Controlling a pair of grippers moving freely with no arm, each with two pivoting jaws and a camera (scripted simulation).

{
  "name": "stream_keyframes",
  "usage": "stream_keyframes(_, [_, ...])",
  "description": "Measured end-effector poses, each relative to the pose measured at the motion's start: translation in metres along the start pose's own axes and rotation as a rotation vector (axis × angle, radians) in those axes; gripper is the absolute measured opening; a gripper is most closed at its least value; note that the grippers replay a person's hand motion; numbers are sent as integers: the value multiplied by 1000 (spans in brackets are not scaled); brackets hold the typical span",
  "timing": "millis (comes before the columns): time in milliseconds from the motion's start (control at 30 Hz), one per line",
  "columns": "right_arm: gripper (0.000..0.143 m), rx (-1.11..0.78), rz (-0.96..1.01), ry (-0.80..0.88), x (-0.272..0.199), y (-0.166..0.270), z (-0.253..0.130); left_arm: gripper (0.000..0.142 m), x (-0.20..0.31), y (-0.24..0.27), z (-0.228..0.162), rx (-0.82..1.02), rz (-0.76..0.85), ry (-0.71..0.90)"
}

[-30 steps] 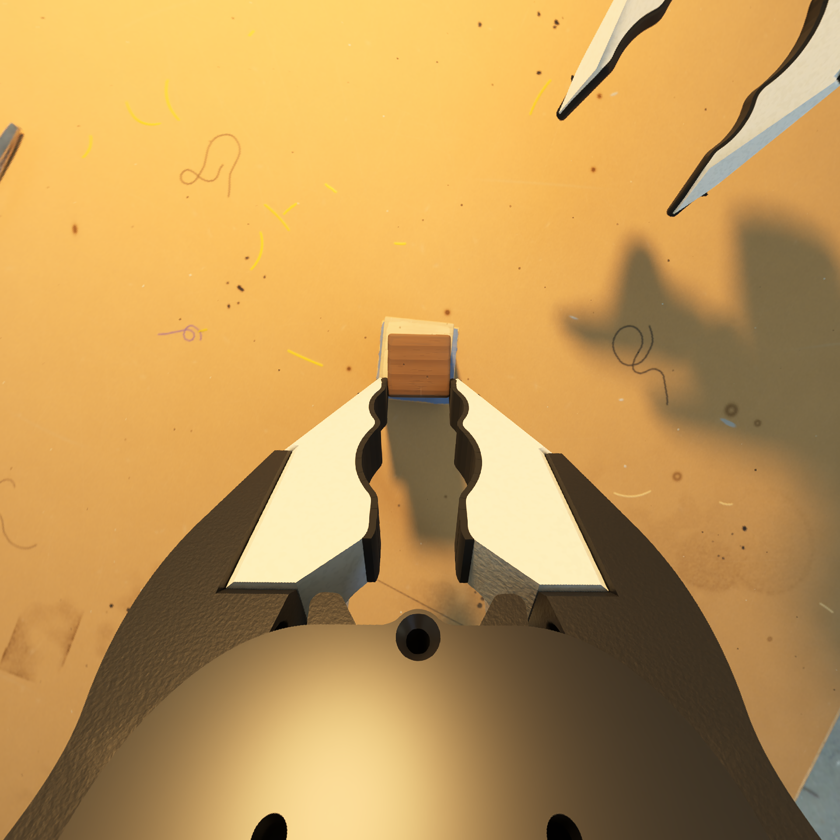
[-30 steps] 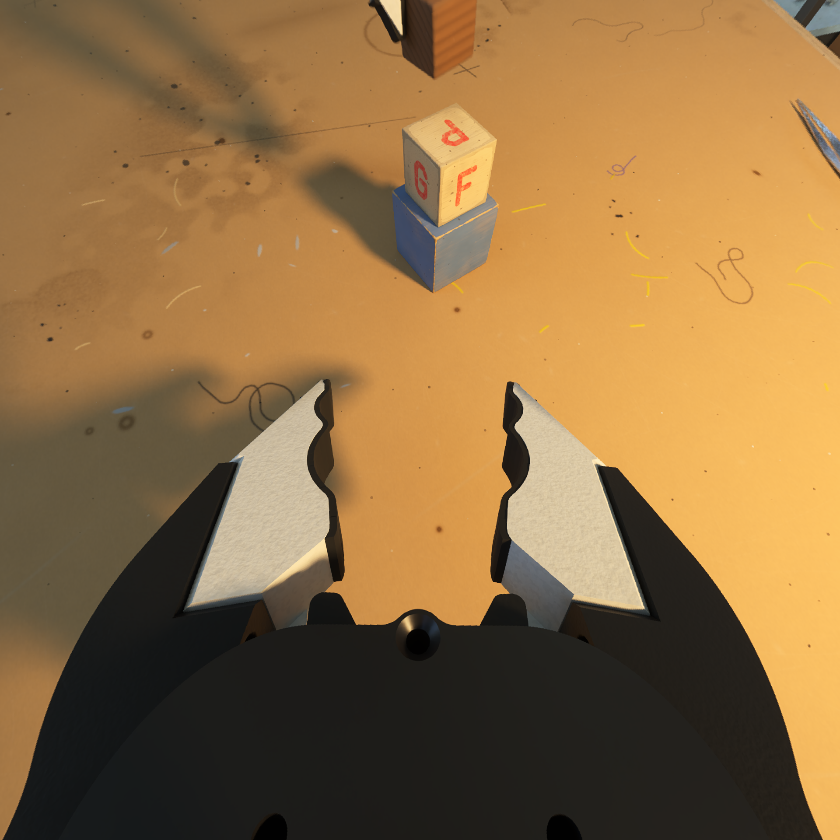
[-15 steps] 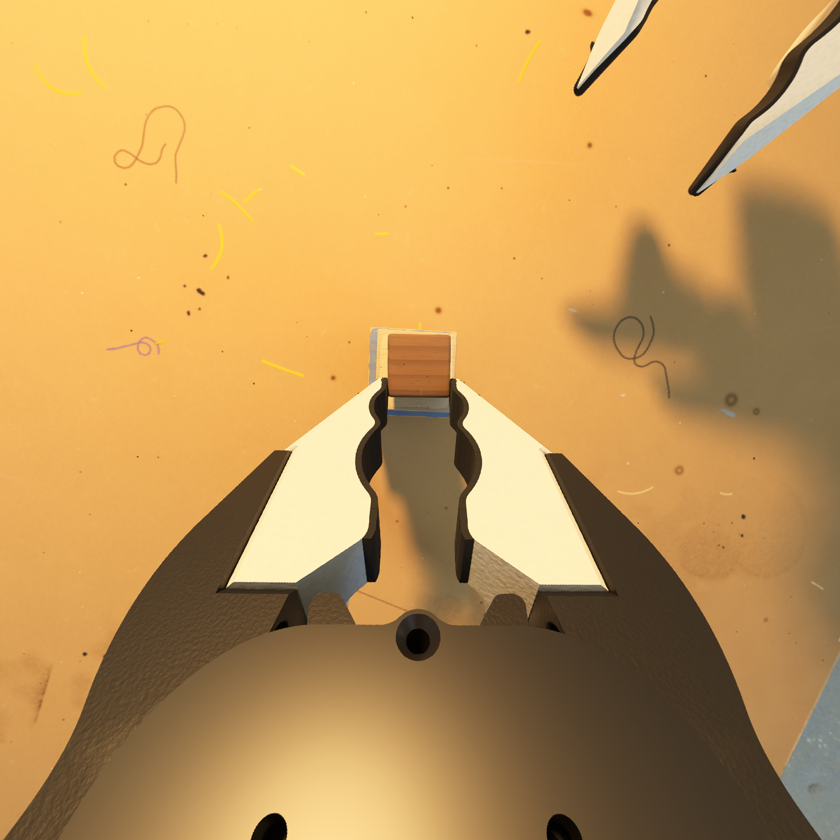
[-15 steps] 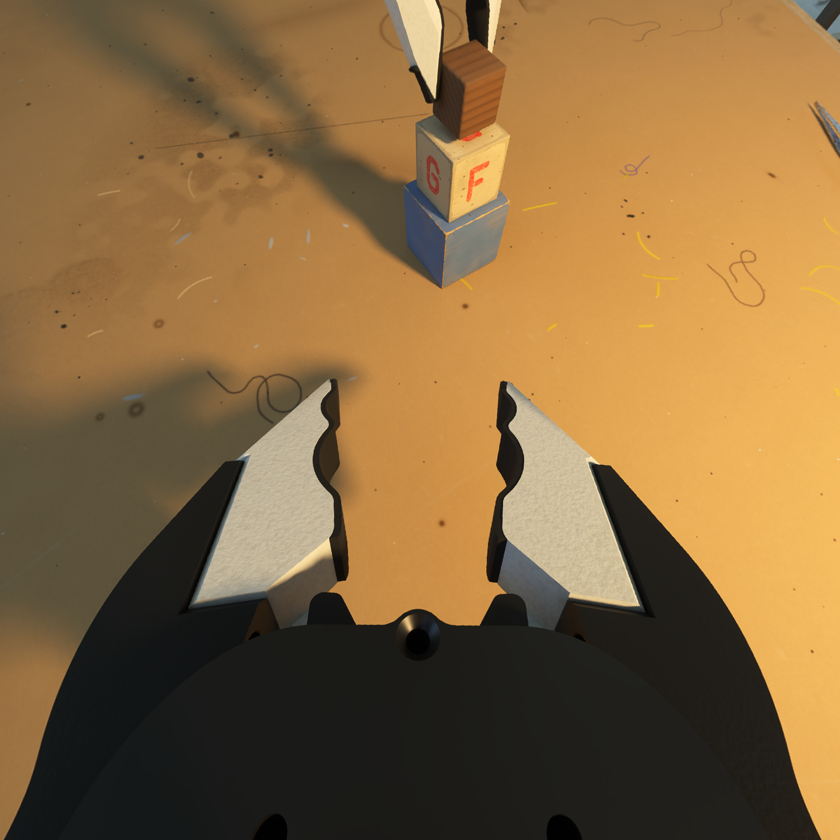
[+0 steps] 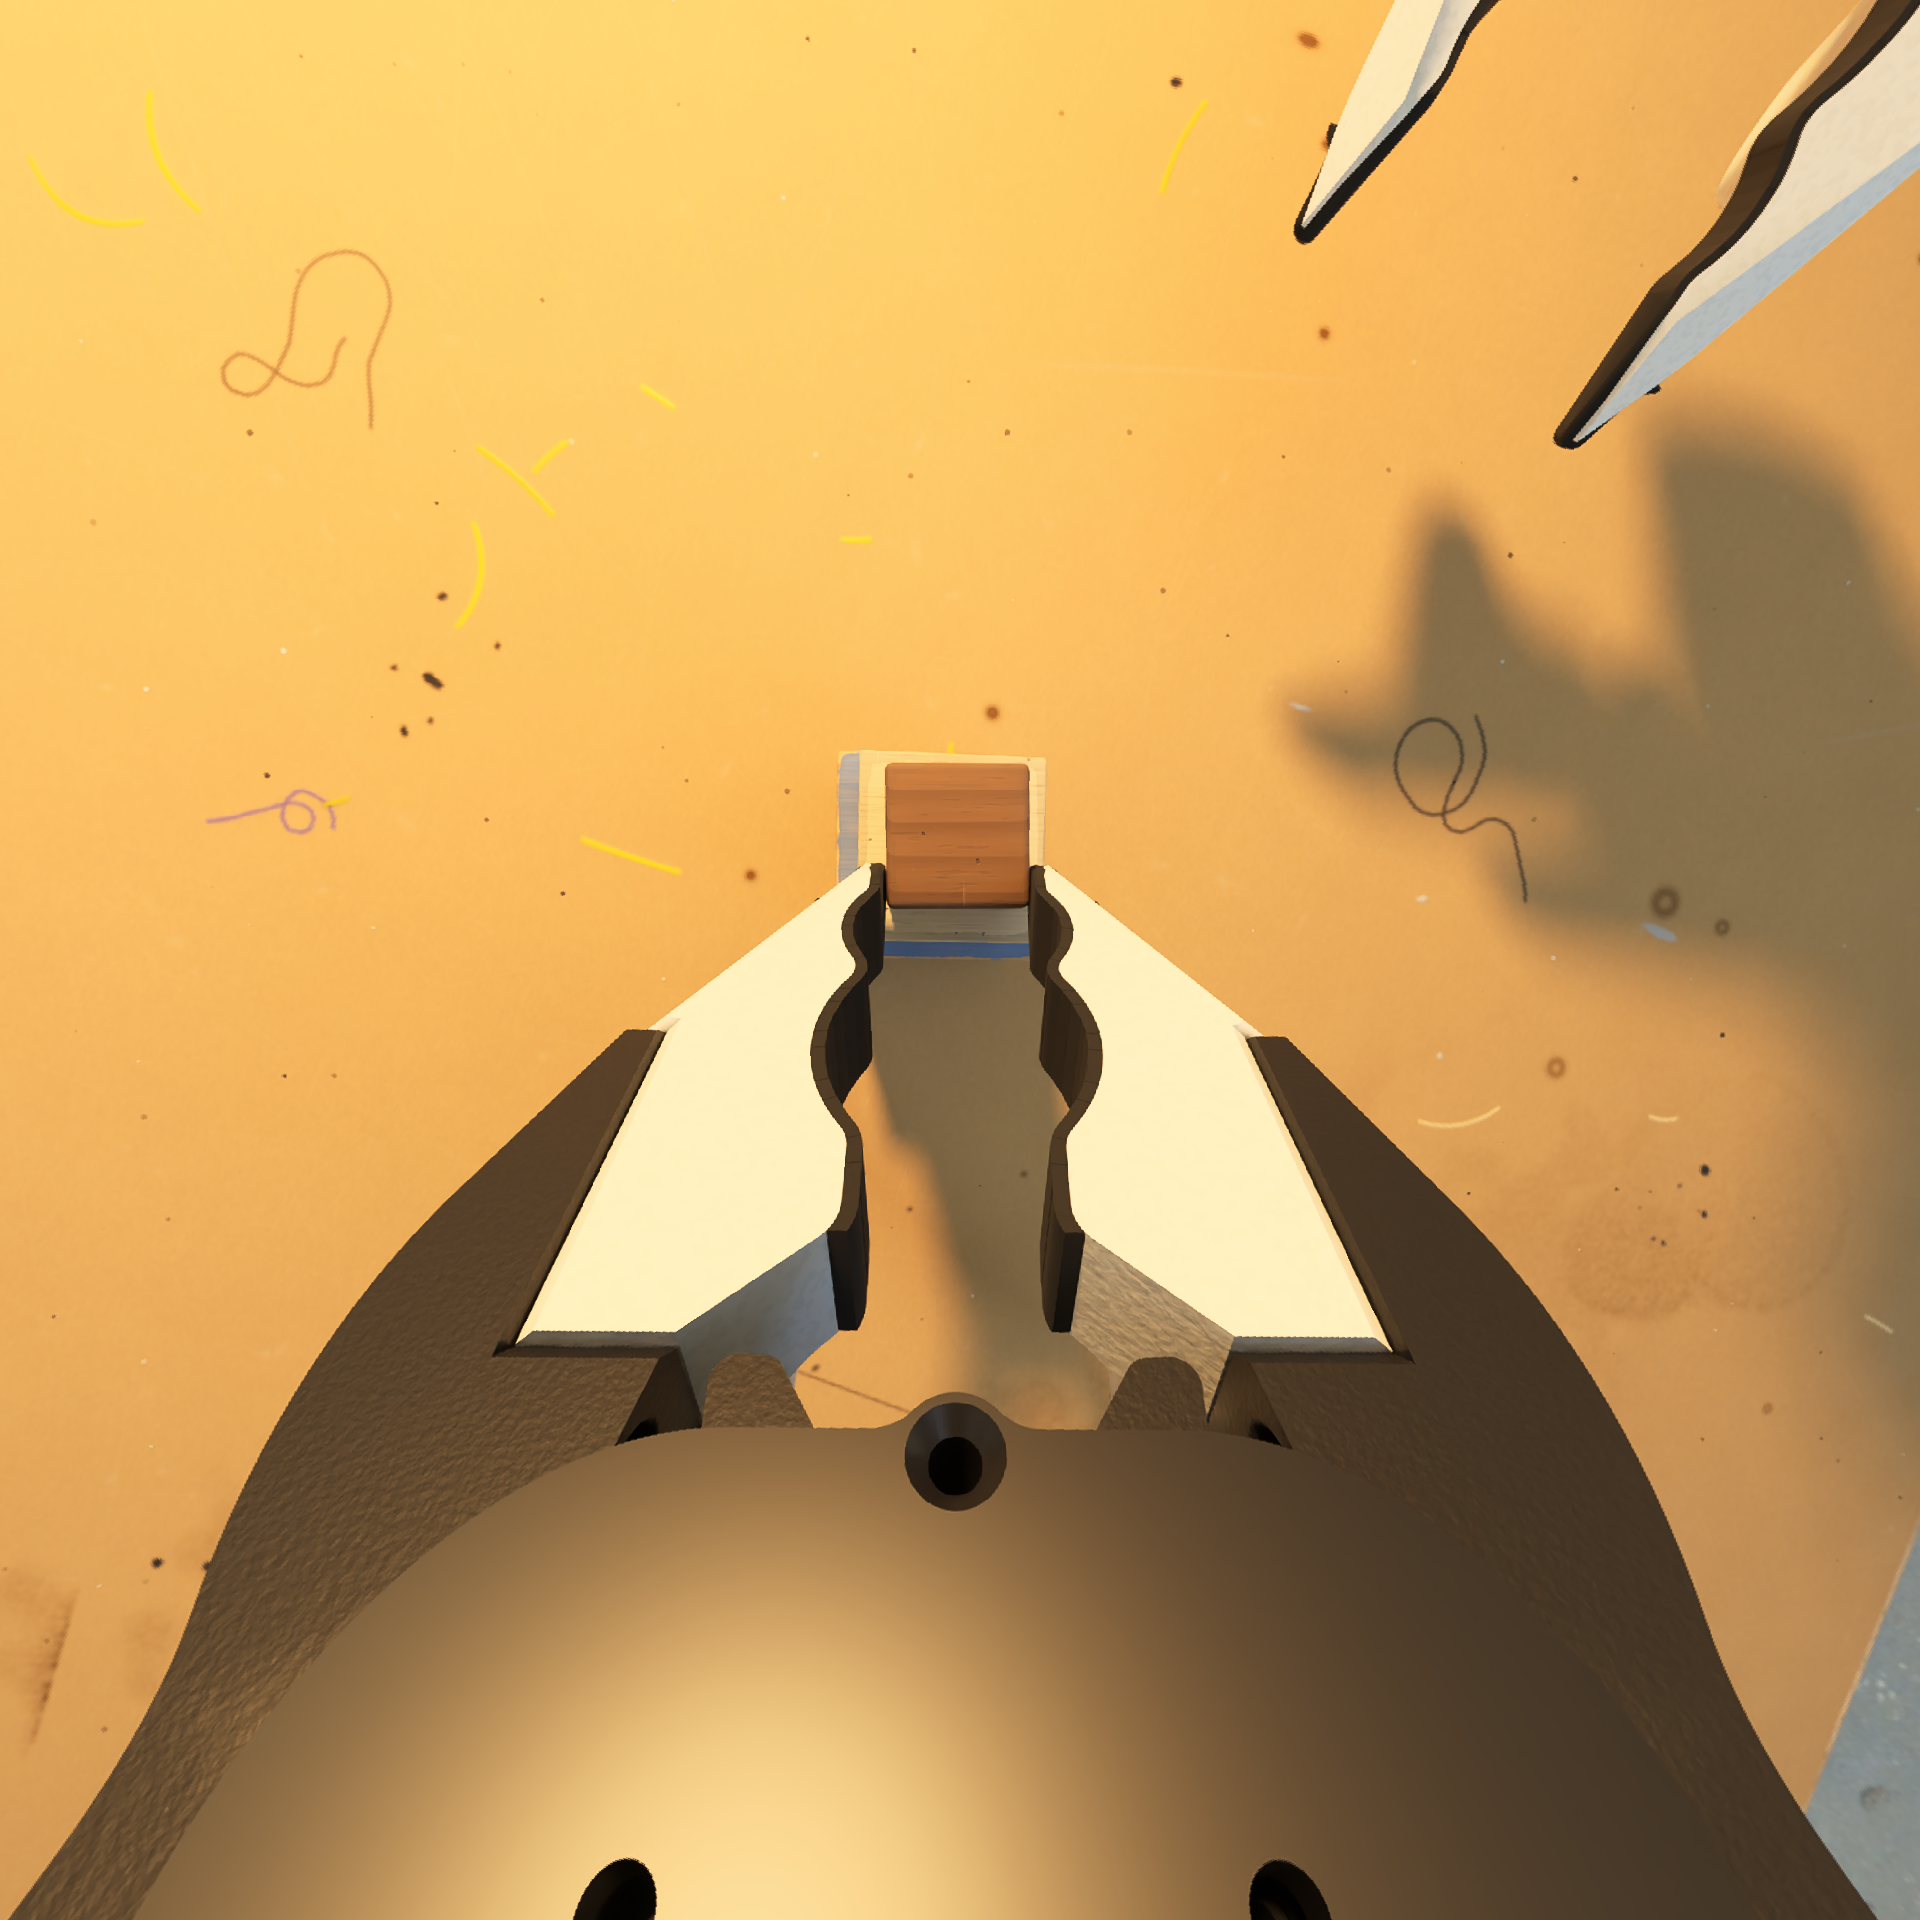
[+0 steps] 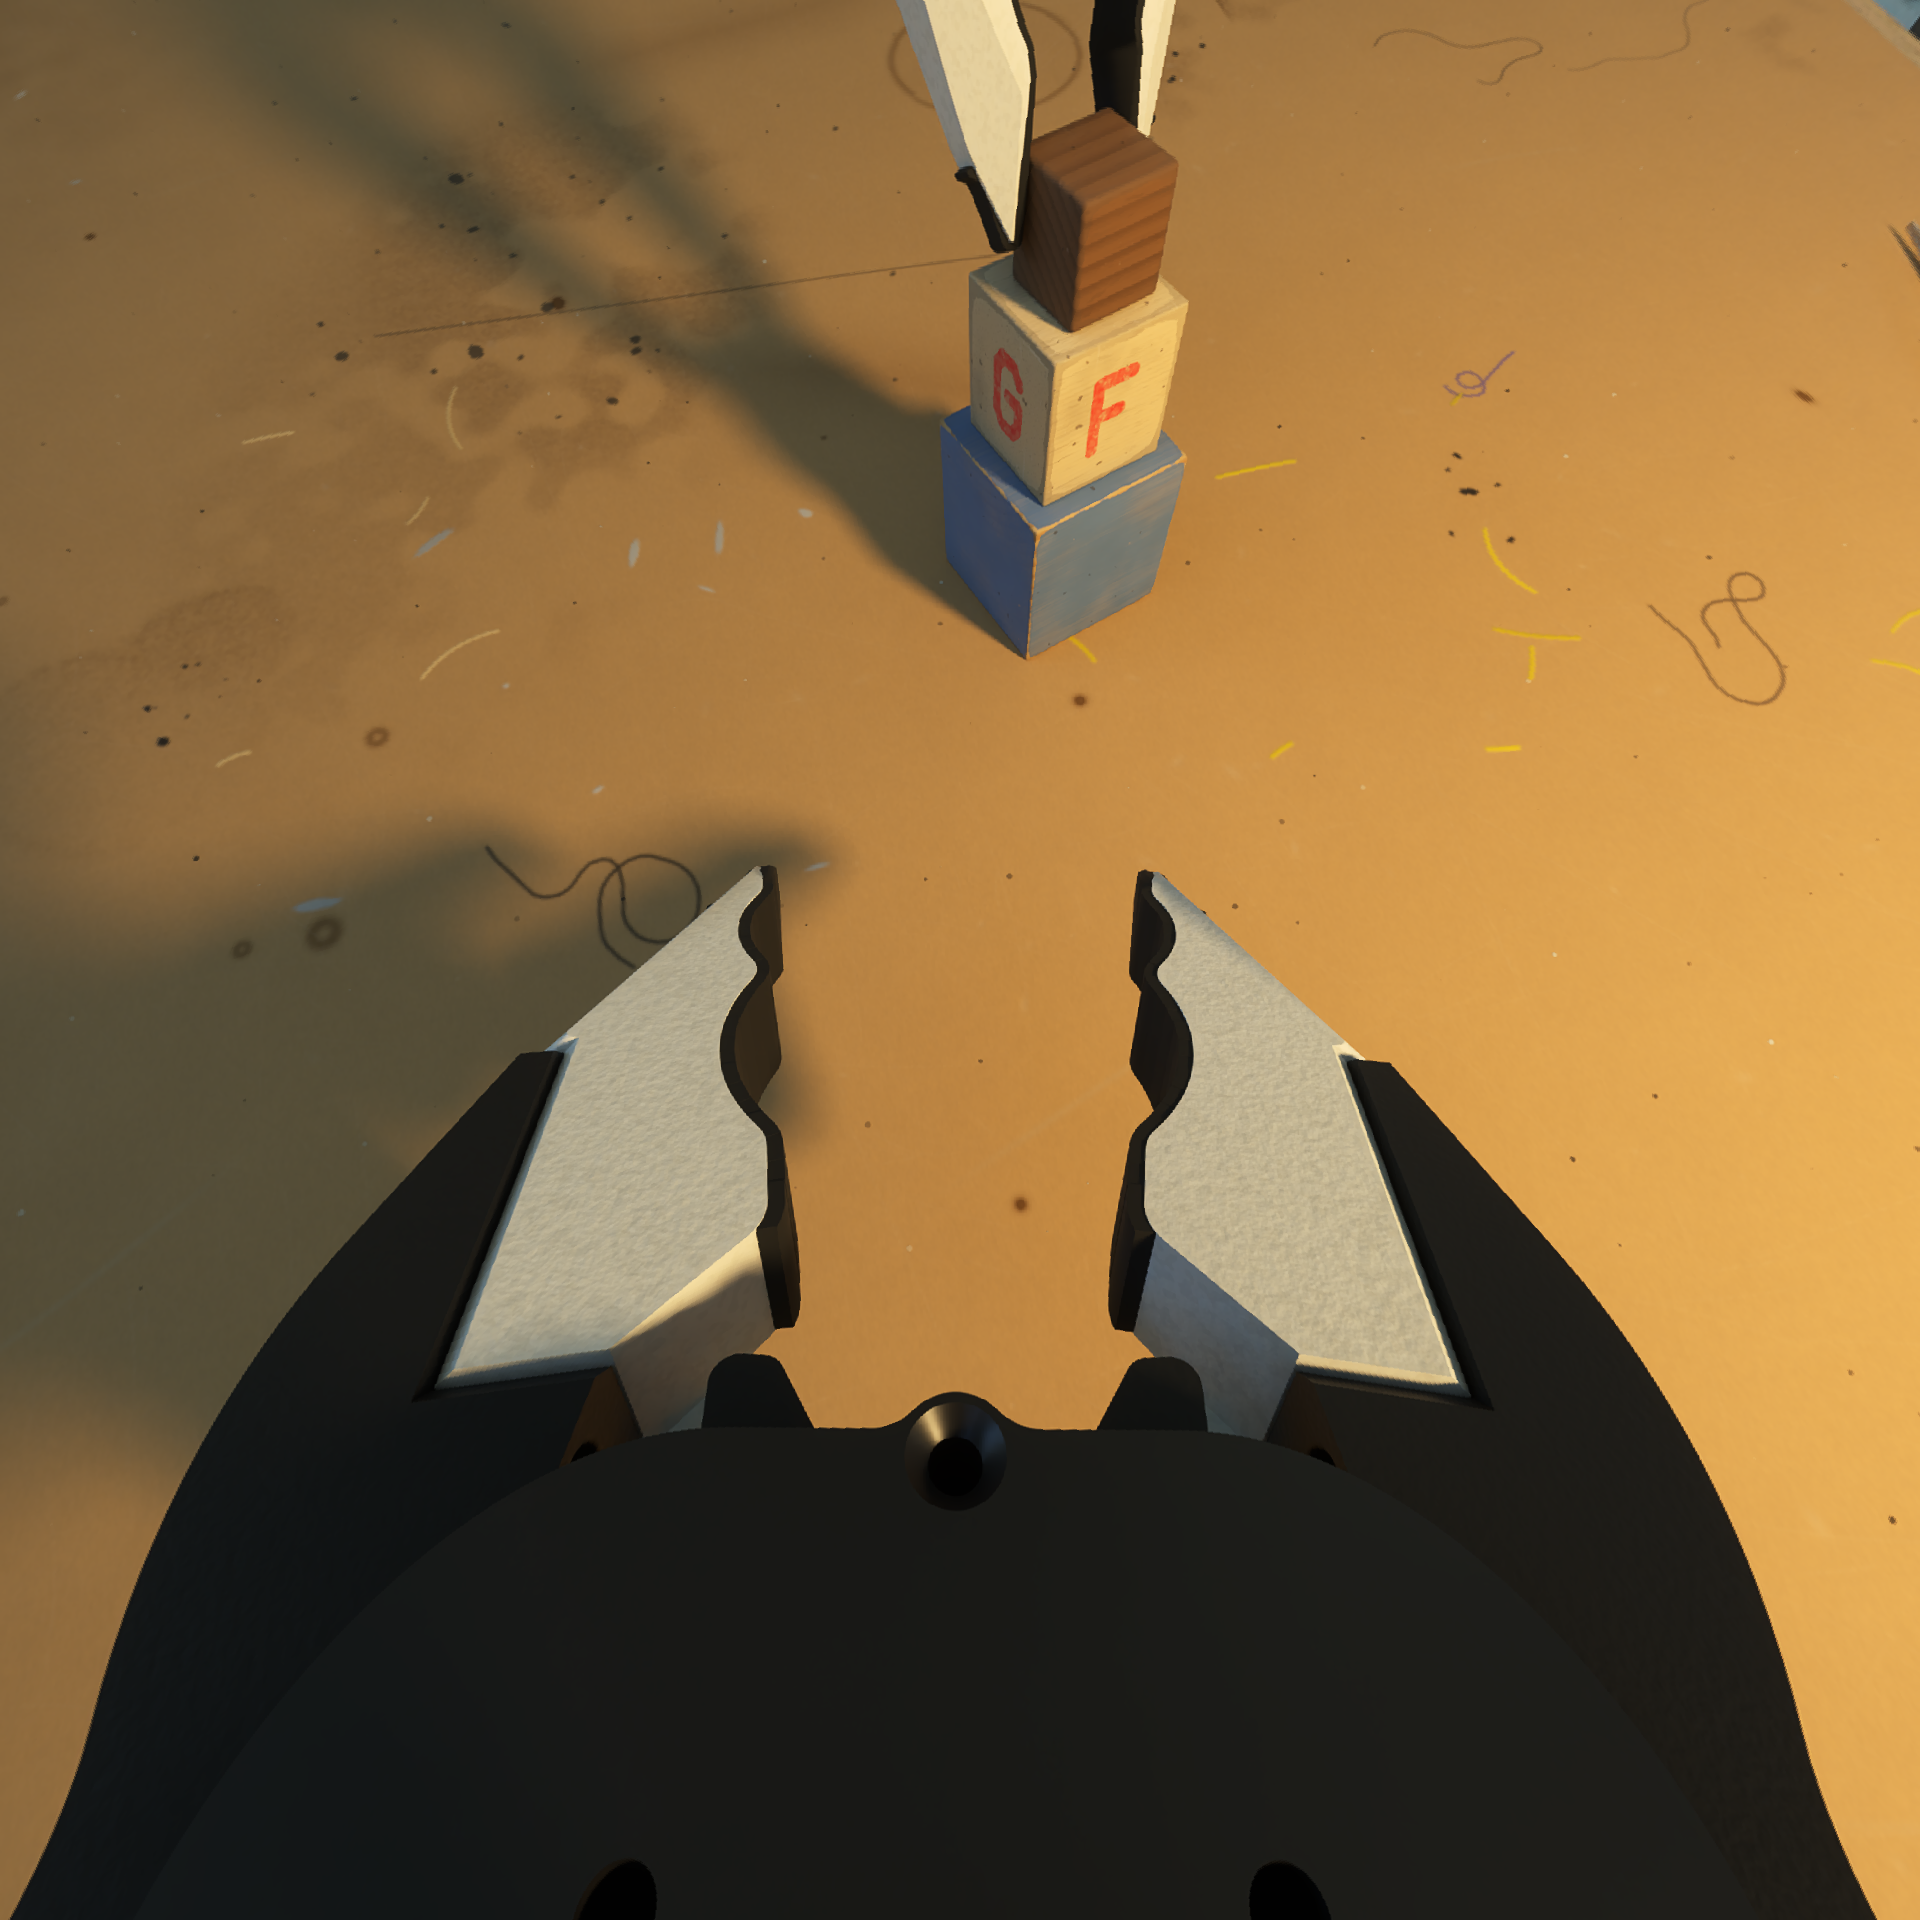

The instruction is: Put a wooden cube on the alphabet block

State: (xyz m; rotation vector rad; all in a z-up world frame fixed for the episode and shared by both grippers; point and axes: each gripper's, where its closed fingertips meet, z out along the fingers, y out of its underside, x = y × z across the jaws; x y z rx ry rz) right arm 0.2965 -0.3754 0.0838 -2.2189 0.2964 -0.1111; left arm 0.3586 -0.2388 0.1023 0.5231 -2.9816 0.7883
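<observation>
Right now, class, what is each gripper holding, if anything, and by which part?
The left gripper holds the wooden cube by two opposite side faces, pinched at its fingertips, over the alphabet block. The right gripper is open and holds nothing.

We count three blocks: one wooden cube (image 6: 1096,218), one alphabet block (image 6: 1075,400), one blue block (image 6: 1060,556). Two grippers: left gripper (image 5: 956,883), right gripper (image 6: 954,883).
</observation>
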Motion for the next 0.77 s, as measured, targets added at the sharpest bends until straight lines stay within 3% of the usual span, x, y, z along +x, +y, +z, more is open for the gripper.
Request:
stream_keyframes(200, [68, 1, -1, -7, -1, 0, 1, 27, 0, 0, 0, -14, 11, -3])
stream_keyframes(333, [68, 1, 1, -8, -1, 0, 1, 35, -1, 2, 5, -18, 4, -12])
stream_keyframes(533, [70, 13, 2, 2, 0, -1, -2, 62, -6, 6, -22, 58, -38, -83])
stream_keyframes(633, [70, 20, 0, 4, 1, -1, -4, 64, -16, 39, -53, 58, -92, -225])
stream_keyframes(767, [68, 24, -4, -6, 1, -2, -4, 62, -21, 115, -74, -82, -182, -348])
